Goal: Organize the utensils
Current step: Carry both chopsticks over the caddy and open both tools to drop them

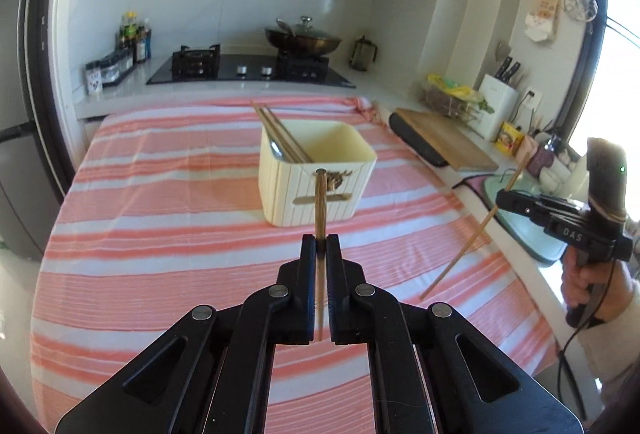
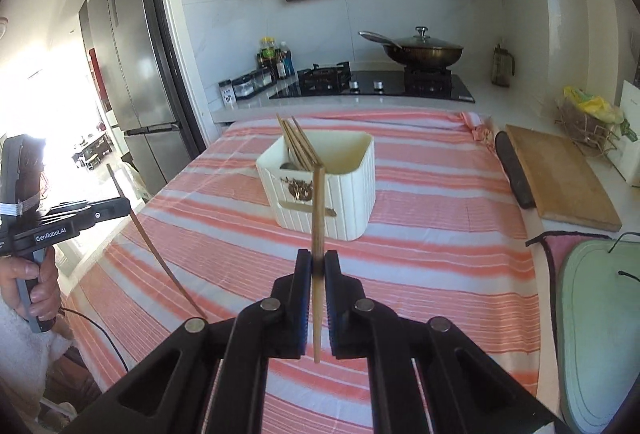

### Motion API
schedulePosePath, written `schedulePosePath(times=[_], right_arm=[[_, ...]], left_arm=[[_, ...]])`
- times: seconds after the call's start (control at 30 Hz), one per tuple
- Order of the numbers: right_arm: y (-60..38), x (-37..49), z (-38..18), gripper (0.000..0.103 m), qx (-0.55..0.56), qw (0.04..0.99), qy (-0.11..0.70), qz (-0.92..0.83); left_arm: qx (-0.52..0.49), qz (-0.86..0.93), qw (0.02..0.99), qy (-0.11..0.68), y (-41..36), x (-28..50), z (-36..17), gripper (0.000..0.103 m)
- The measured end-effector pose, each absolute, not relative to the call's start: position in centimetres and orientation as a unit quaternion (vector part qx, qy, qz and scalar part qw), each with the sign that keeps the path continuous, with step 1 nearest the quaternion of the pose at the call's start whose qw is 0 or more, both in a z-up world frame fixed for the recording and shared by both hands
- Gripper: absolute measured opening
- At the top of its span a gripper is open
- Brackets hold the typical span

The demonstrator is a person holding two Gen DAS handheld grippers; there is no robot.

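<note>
Both pairs of jaws are closed, each pinching a single wooden chopstick. The left gripper (image 1: 321, 239) holds its chopstick (image 1: 320, 202) upright between the fingers, the top end showing in front of the cream holder's (image 1: 320, 190) near wall — from the right wrist view the same stick (image 2: 156, 246) slants down toward the striped cloth (image 2: 440, 234). The right gripper (image 2: 318, 254) clamps its own chopstick (image 2: 318, 218), which rises nearly vertical with a slight lean; in the left wrist view that stick (image 1: 472, 234) hangs at an angle over the cloth's right edge, held by the right gripper (image 1: 502, 200).

The ribbed holder stands on the cloth, well ahead of both grippers. Inside it several chopsticks (image 2: 298, 144) lean against the back left corner, beside what looks like a metal spoon (image 1: 276, 148) — partly hidden, so hard to say. A wooden cutting board (image 2: 560, 178) lies on the counter to the right, and a lidded wok (image 2: 424, 52) sits on the stove behind.
</note>
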State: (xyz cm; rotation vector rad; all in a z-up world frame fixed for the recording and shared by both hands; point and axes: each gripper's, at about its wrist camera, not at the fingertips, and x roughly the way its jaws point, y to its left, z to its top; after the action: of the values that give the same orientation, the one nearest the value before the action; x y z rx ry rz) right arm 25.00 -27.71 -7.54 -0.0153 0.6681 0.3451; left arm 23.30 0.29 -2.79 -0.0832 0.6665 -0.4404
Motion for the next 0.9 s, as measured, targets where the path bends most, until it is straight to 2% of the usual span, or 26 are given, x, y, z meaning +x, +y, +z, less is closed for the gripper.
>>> schedulePosePath(times=[0.27,0.43,0.57,0.67,0.9], right_arm=[[-27.5,30.1,-1.2,0.007,-0.026,0.952,0.261,0.159],[-27.4,34.8,3.2,0.007,-0.016,0.965,0.21,0.154],[-26.5,38.5,4.4,0.007,-0.005,0.969,0.186,0.164],[-25.0,41.5,3.1,0.007,-0.032,0.965,0.208,0.156],[-21.3,48.5,-4.6,0.007,-0.087,0.913,0.359,0.173]], left_arm=[[-0.035,-0.205,0.946,0.248,0.5,27.8,5.6,0.003],[-0.052,-0.182,0.959,0.21,-0.4,33.2,8.3,0.003],[-0.059,-0.163,0.96,0.22,-1.7,38.1,7.0,0.003],[-0.064,-0.156,0.951,0.261,-2.5,41.7,4.1,0.003],[-0.06,-0.142,0.915,0.373,-3.7,47.3,-3.1,0.003]])
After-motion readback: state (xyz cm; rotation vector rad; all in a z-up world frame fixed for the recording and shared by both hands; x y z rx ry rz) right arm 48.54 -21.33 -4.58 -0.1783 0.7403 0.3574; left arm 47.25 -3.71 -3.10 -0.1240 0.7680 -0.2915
